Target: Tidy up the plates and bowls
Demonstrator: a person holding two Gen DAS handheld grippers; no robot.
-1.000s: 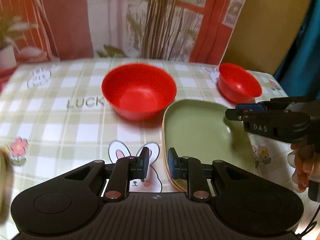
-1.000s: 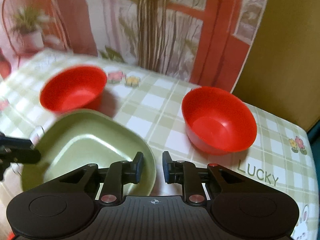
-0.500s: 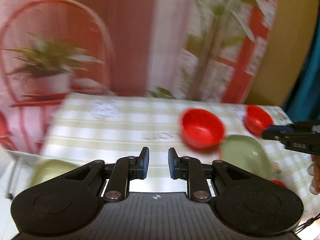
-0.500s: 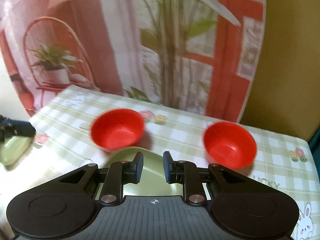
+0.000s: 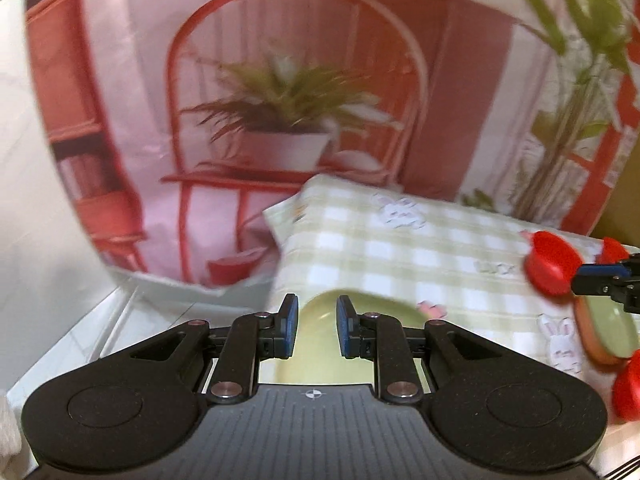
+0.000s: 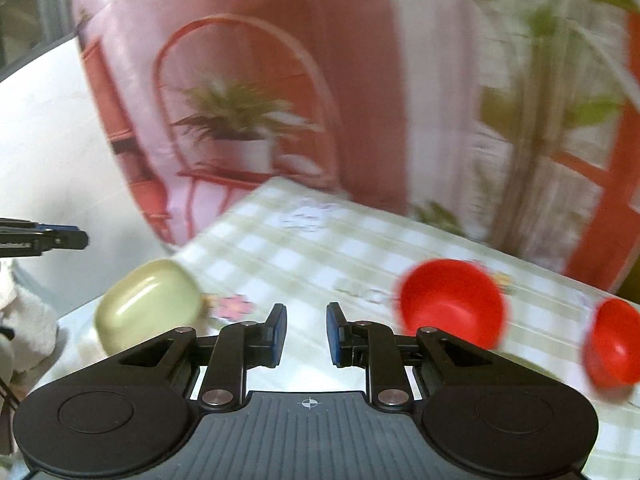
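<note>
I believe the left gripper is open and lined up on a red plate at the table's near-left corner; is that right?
Not quite: the plate ahead of the open left gripper is pale green, not red, as the left wrist view shows. It does sit at the table's near-left corner.

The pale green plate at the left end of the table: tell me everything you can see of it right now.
The pale green plate is a glossy, rounded-square dish with a raised rim and shallow well, plastic or glazed by its look. It lies face up and empty on the checked tablecloth near the table's left corner, beside a printed pink flower. In the left wrist view it sits just past the open left tool, between the fingers' line but ungripped. Blur hides finer detail.
</note>
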